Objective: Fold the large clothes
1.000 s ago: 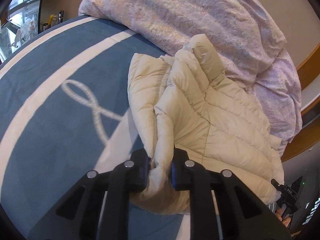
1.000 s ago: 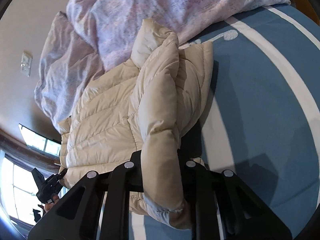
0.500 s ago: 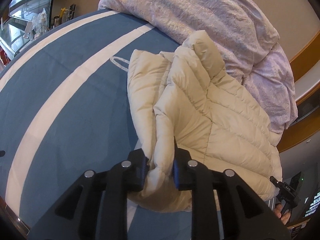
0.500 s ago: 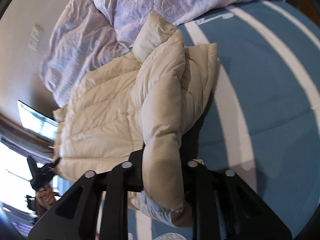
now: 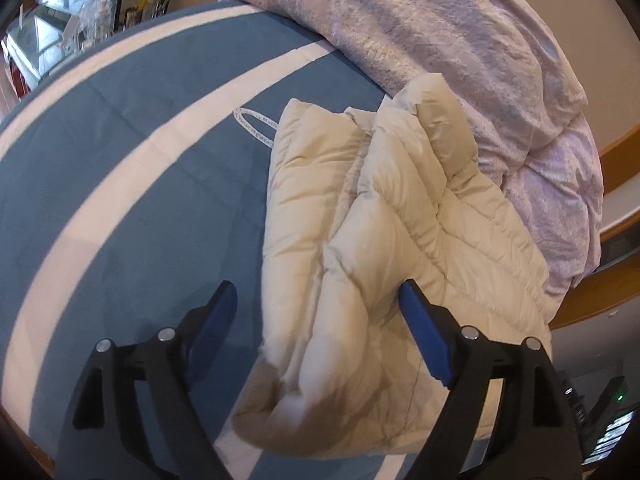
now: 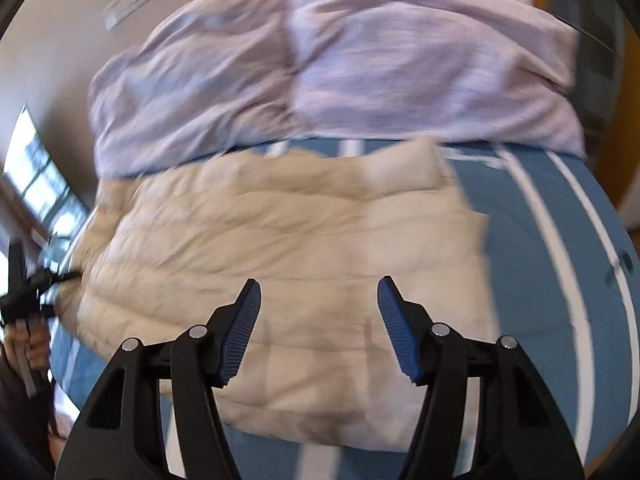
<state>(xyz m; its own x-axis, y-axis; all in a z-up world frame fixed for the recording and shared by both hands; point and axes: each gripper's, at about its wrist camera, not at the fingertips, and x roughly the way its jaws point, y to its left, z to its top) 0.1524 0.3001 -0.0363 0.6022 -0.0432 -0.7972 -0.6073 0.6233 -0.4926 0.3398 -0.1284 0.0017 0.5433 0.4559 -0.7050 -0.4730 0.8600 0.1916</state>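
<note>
Both grippers, left gripper [image 5: 316, 300] & right gripper [image 6: 318, 294], let go, jaws opening over jacket [image 5: 384, 248]; right view blurred.

I saw the folded jacket [image 5: 400, 248] lying on the bed cover [image 5: 132, 208], the bunched duvet [image 5: 460, 40] touching it behind, striped cover spreading to its left.

Quick count: one cream puffer jacket [image 5: 384, 248] on one bed with a blue cover [image 5: 120, 184], plus one crumpled lilac duvet [image 5: 460, 40] heaped behind it. Two tools total, the left tool [image 5: 316, 320] and the right tool [image 6: 320, 320], each with two blue-padded fingers, so four pads. White stripes on the cover: two in the left view.
</note>
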